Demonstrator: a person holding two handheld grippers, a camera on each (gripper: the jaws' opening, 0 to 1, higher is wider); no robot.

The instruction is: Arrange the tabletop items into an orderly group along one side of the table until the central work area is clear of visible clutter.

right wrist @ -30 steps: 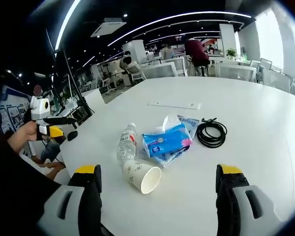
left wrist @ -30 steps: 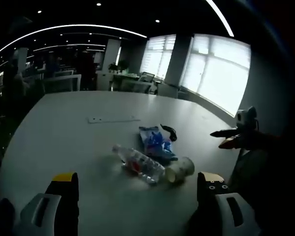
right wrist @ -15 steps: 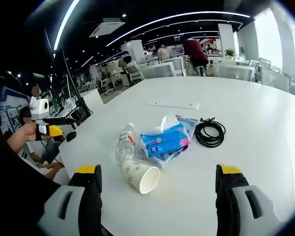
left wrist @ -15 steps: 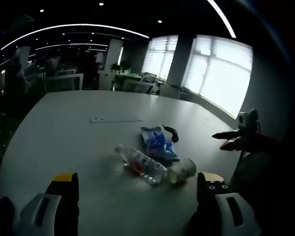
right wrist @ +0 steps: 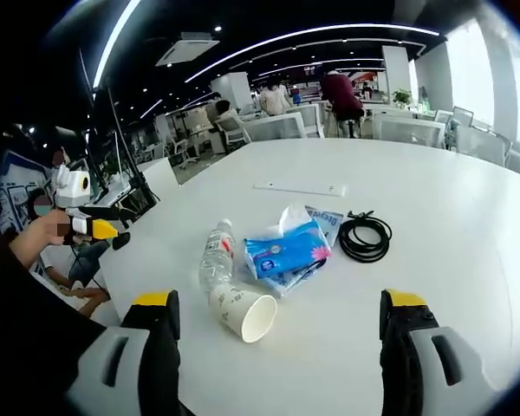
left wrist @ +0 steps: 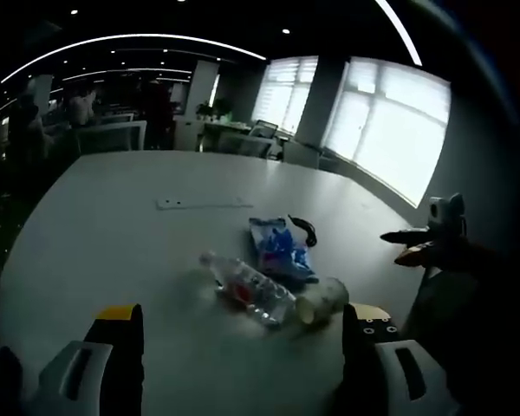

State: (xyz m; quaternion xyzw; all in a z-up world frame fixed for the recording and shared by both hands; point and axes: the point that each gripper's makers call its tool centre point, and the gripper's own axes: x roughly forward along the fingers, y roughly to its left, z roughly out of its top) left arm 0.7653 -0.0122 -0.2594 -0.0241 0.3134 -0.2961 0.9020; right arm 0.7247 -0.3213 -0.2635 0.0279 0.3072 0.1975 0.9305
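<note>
On the white table lie a clear water bottle on its side, a tipped paper cup, a blue tissue pack on a blue leaflet, and a coiled black cable. The same bottle, cup, tissue pack and cable sit ahead of my left gripper, which is open and holds nothing. My right gripper is open too, hanging just short of the cup. The left gripper appears at the far left, the right gripper at the far right.
A flat white strip lies beyond the clutter; it is the white strip farther up the table. Office chairs and desks stand behind, with people among them. A bright window lights the far side.
Both views have shifted only slightly with the hands. The things on the table lie where they were, and both grippers remain open.
</note>
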